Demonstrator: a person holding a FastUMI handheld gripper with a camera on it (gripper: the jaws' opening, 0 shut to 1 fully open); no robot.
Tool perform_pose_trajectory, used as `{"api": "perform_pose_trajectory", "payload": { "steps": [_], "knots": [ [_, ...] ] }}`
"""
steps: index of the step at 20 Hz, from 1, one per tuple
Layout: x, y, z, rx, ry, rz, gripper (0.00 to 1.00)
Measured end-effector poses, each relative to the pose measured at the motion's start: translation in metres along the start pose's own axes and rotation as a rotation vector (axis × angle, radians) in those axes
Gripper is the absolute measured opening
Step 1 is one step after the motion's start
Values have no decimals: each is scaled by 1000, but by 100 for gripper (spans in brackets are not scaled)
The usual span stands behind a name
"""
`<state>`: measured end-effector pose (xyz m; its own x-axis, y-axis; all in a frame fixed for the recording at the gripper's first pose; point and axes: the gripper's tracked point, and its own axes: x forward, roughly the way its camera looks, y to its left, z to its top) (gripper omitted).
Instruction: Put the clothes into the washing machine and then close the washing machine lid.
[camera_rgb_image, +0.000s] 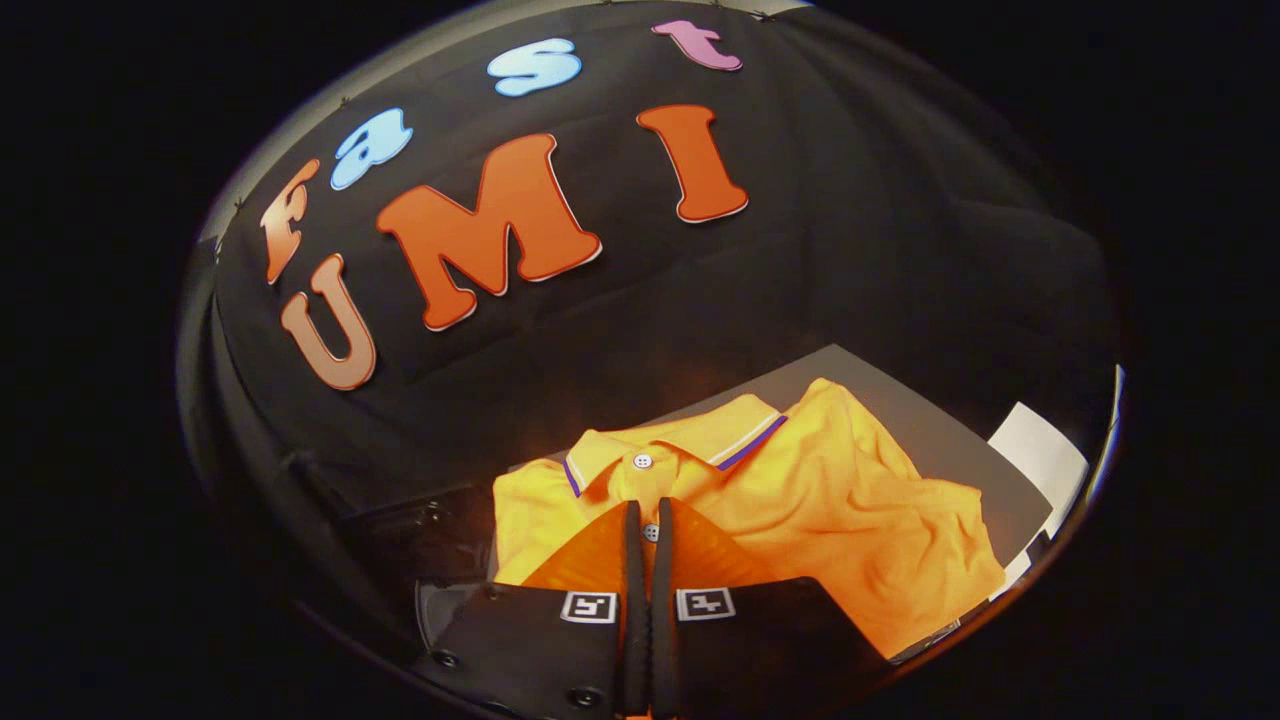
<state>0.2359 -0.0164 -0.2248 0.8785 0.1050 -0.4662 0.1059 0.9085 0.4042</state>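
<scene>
Fingers (648, 520) of the gripper sat closed, nothing visibly between them, tips over the placket of the orange polo shirt (800, 500) sprawled rightward across the tabletop (900, 400).

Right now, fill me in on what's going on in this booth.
A person is working a handheld gripper over an orange polo shirt that lies crumpled on a grey surface. The jaws stand nearly together, with only a thin gap, their tips at the shirt's button placket just below the collar. Whether they pinch any cloth cannot be told. A white object sits beyond the shirt. The shirt has not been lifted yet.
</scene>
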Motion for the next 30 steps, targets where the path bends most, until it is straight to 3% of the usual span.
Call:
{"api": "perform_pose_trajectory", "payload": {
  "steps": [9, 15, 23, 30],
  "knots": [
    [-54, 75, 38, 61, -103, 160, 8],
    [-71, 176, 32, 38, -101, 314, 8],
    [-54, 294, -29, 11, -13, 484, 8],
    [6, 343, -124, -12, 75, 471, 8]
  ]
}}
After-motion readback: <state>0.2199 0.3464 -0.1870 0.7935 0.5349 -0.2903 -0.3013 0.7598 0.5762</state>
